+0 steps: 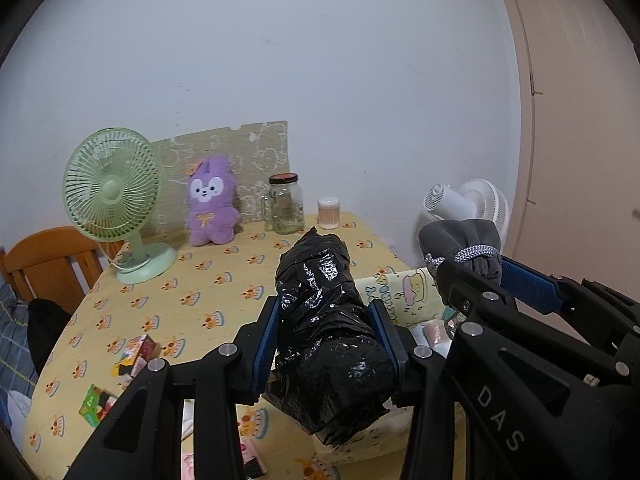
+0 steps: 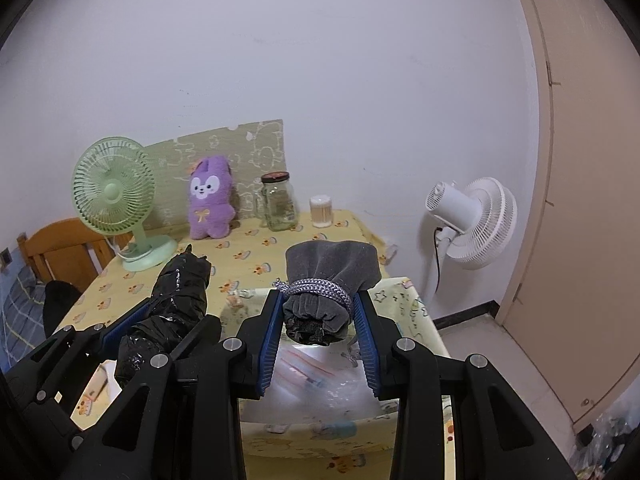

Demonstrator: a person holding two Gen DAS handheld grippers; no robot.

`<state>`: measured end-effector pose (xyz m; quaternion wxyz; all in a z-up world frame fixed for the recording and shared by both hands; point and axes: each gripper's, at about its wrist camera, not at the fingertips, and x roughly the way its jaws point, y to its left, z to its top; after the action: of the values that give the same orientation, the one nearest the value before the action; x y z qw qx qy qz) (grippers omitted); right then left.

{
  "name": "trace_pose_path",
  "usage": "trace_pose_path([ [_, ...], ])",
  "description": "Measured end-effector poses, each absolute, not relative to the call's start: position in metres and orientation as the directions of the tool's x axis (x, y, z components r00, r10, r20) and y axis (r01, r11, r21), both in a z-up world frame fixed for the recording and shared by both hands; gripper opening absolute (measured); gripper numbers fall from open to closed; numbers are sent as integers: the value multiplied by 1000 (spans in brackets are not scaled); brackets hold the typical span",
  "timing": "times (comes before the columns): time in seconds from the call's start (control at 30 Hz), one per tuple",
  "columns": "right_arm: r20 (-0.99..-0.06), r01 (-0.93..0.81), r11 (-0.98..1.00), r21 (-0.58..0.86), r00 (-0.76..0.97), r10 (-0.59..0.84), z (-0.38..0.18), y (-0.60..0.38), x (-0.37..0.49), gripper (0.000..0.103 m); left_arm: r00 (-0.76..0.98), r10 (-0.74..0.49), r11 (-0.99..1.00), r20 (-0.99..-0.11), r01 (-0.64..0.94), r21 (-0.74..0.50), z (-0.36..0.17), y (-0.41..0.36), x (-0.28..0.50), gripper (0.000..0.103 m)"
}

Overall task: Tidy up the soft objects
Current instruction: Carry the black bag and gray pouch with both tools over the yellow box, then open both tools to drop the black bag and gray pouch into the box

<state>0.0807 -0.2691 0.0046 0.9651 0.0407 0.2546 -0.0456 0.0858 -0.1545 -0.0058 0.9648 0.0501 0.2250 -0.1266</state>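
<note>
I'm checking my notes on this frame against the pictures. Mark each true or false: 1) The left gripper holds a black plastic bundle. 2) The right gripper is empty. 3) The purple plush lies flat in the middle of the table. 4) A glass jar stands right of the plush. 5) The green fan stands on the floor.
1) True: the left gripper clamps the black plastic bundle.
2) False: the right gripper holds a grey pouch tied with cord.
3) False: the purple plush stands upright at the back.
4) True: the glass jar.
5) False: the green fan stands on the table.
</note>
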Motion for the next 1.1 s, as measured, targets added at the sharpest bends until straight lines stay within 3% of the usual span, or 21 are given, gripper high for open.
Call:
trace_pose_path([
  [0.57, -572, 194, 979, 68, 811, -121, -27, -311, 101, 39, 799, -276, 936, -535, 351, 41, -36, -197, 114, 47],
  [0.73, -594, 197, 978, 66, 795, -120, -36, -313, 106, 39, 780, -251, 938, -573, 341, 53, -46, -200, 120, 75],
  [1.1, -632, 168, 982, 88, 771, -75, -40, -312, 110, 44, 761, -256, 935, -596, 352, 48, -50, -197, 119, 80],
])
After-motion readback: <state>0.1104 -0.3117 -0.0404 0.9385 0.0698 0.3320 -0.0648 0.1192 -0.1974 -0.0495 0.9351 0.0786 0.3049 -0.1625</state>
